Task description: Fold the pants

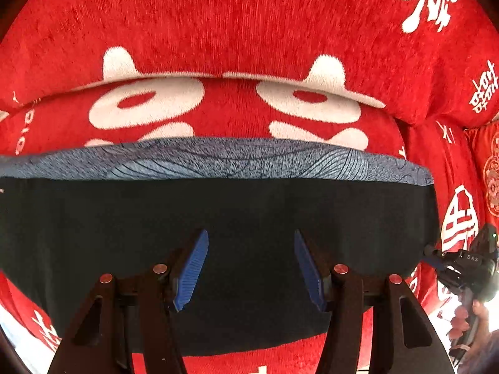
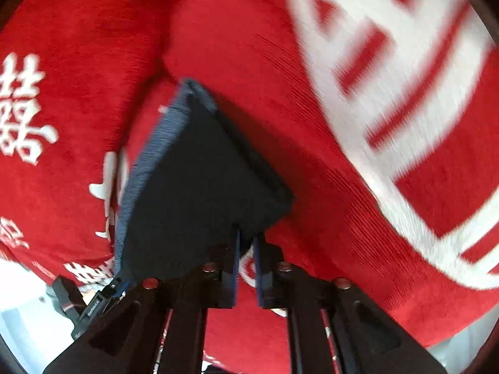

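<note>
**Folded pants flat on the red cover, both grippers at the near edge**

Dark folded pants (image 1: 218, 249) lying flat on a red sofa cover (image 1: 237, 25) with white characters, long axis running left to right across the left wrist view. Blue-grey patterned band (image 1: 237, 159), probably the waistband, along the far long edge, toward the cover's back rise. Near long edge just under the left gripper (image 1: 251, 268).

Left gripper pointing steeply down over the middle of the pants, blue pads (image 1: 191, 268) spread well apart, nothing pinched between them; contact with the cloth not decidable from here.

Right gripper (image 2: 246, 261) at the right-hand short end of the pants, seen in the left wrist view at the right corner of the bundle (image 1: 461, 265), with part of a hand below it. In its own view, jaws narrow with a slim gap between the pads; the dark near corner (image 2: 249, 218) lying just ahead of the fingertips. Cloth inside the gap: cannot tell, picture blurred.

Judged state: fold largely made, stack tidy. Next move likely turning on the long axis: either another fold end over end, right short end carried toward the left, or a smoothing pass. Right hand nearer the short end, left nearer the middle of the near edge. Risk: layers slipping apart if only the top layer gets caught.
</note>
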Demonstrator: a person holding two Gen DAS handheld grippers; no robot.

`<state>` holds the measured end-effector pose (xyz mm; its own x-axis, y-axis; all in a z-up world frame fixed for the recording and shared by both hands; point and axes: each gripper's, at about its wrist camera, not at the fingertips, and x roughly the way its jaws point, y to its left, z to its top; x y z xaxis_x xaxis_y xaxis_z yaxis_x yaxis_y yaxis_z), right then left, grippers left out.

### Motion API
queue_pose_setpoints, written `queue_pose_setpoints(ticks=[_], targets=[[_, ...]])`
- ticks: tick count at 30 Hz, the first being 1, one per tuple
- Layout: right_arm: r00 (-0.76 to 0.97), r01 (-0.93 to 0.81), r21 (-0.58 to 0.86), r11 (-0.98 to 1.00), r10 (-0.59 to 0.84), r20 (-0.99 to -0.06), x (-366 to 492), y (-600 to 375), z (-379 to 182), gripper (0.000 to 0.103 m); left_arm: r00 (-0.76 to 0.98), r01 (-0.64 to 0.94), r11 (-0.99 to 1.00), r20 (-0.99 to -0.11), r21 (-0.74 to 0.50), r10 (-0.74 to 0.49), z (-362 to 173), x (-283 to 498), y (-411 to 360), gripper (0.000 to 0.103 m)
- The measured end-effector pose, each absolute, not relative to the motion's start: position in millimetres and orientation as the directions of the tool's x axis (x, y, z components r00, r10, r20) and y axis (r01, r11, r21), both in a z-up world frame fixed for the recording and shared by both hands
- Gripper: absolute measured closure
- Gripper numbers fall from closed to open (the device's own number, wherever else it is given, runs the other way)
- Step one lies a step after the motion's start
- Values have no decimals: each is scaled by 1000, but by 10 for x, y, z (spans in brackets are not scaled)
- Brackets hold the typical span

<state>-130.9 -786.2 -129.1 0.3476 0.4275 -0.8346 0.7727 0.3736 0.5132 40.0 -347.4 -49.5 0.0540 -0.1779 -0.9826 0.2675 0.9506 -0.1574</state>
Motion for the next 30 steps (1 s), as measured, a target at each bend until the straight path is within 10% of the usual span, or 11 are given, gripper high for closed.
queue_pose_setpoints(ticks=[1,8,21,30], targets=[[331,781,486,391,400,-854,-1331,-7868,-1240,53,62,274,949,-983,-152,-175,-460,410,-3469,44],[399,609,461,645,254,-881,-990,-7528,-430,57,101,323,942,-987,-88,-127,-426,518,-3505,44],[287,357,362,861,267,-920,284,-6497,-902,57,173,238,971,-984,11,-31,-755,1022,-3501,40],[326,412,702,581,625,-709,-558,-6549,-682,53,180,190,981,-984,46,11,-311,790,-2471,40]])
